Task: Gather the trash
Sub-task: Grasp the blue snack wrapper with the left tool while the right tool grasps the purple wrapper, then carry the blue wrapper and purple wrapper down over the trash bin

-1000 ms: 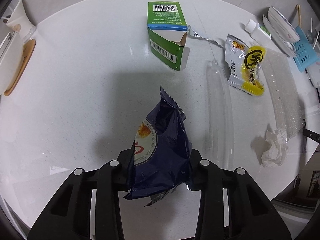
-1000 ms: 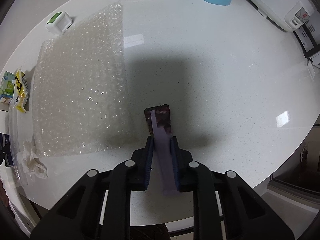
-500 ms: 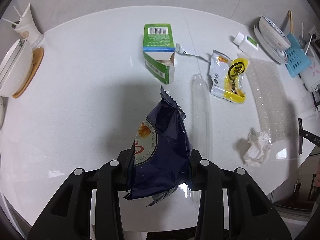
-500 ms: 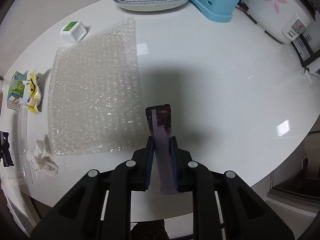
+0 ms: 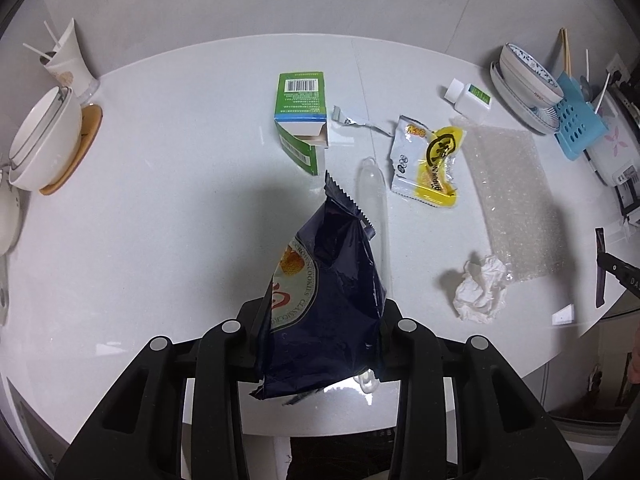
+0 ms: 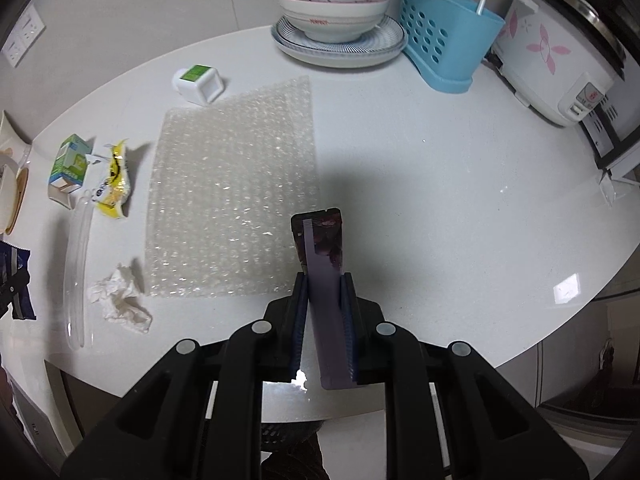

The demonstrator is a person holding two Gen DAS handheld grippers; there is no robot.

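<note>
My left gripper is shut on a dark blue cookie bag and holds it above the white round table. My right gripper is shut on a thin purple wrapper, also clear of the table. On the table lie a green carton, a yellow and white snack wrapper, a torn silver strip, a clear plastic sleeve, a crumpled tissue and a bubble wrap sheet.
At the back right stand a stacked bowl and plate, a blue cutlery caddy and a rice cooker. A small white bottle lies near the bubble wrap. At the left edge are a white bowl on a wooden coaster and a cup.
Both grippers have risen with the cookie bag and the purple wrapper still in them. The table looks smaller and more of it shows. Nothing on the table has moved.
</note>
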